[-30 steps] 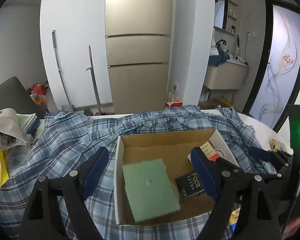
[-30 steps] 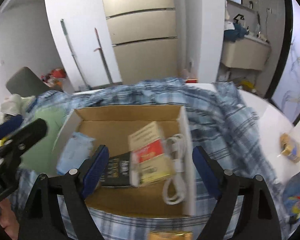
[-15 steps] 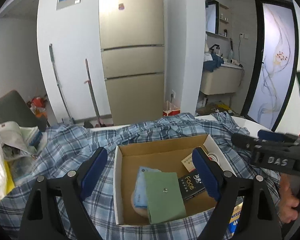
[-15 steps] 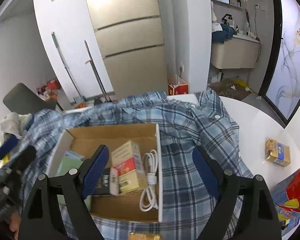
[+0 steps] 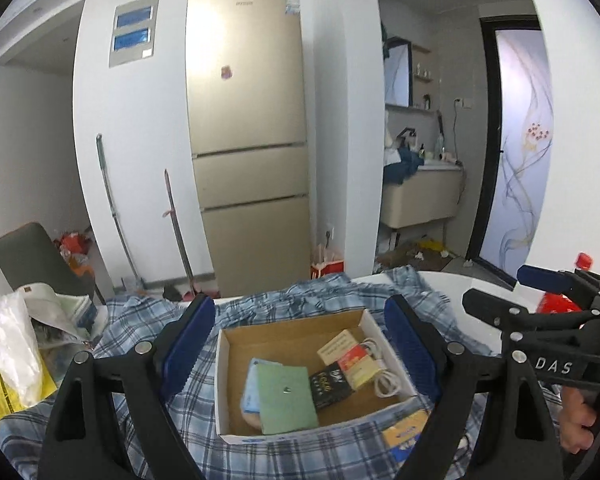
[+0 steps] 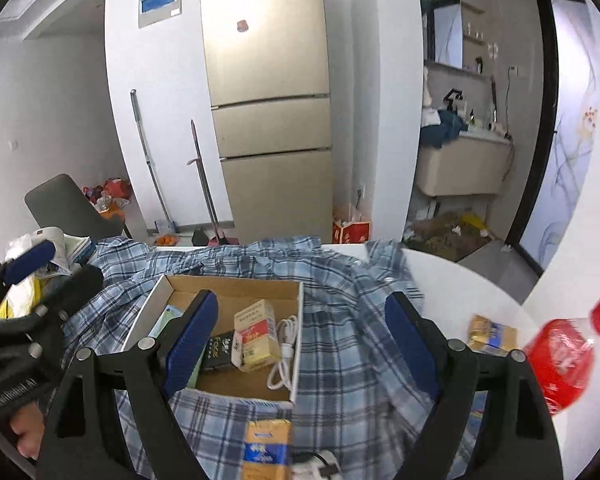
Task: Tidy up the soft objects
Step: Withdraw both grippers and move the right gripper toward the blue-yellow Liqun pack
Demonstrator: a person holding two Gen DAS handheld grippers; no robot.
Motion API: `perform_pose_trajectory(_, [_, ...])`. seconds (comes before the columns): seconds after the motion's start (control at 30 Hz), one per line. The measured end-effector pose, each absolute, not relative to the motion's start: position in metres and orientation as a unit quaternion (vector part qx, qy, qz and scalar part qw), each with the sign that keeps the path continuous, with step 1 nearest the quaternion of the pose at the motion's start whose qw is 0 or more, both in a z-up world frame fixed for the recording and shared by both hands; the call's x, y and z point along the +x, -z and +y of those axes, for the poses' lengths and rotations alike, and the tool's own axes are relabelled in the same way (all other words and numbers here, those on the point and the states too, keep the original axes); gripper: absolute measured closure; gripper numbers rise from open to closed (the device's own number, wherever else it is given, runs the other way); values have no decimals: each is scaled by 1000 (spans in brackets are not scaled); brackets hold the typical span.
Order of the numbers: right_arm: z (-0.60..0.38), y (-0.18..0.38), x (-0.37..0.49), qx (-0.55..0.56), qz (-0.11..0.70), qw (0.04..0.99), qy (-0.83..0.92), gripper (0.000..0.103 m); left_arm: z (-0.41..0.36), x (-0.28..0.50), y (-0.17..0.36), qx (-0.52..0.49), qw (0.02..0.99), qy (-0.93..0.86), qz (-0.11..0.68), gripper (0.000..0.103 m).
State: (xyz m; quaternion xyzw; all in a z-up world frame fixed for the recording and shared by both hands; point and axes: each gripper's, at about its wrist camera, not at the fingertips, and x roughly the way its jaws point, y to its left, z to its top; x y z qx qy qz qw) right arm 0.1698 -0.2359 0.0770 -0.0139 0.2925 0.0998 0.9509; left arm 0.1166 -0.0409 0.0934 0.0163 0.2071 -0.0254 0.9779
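Observation:
An open cardboard box sits on a blue plaid shirt spread over the table. In the box lie a green cloth, a light blue pack, a black packet, a yellow-red carton and a white cable. My left gripper is open and empty, held above and in front of the box. My right gripper is open and empty over the shirt, right of the box. It also shows in the left wrist view.
A red bottle and a small yellow box stand on the white table at right. A yellow-blue pack lies on the shirt near me. Bags and papers lie at left. A fridge stands behind.
Both grippers have risen and pulled back from the box. The green cloth, seen large and nearer the left gripper before, now lies in the box.

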Motion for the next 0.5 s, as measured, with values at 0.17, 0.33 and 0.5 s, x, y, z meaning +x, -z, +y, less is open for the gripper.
perform_pose_trajectory(0.17, [-247, -80, 138, -16, 276, 955, -111, 18, -58, 86, -94, 18, 979, 36, 199, 15])
perform_pose_trajectory(0.33, [-260, -67, 111, -24, 264, 956, -129, 18, -67, 56, -77, -5, 979, 46, 197, 15])
perform_pose_trajectory(0.5, [-274, -40, 95, -29, 265, 956, -126, 18, -72, 43, -54, -8, 975, 56, 216, 15])
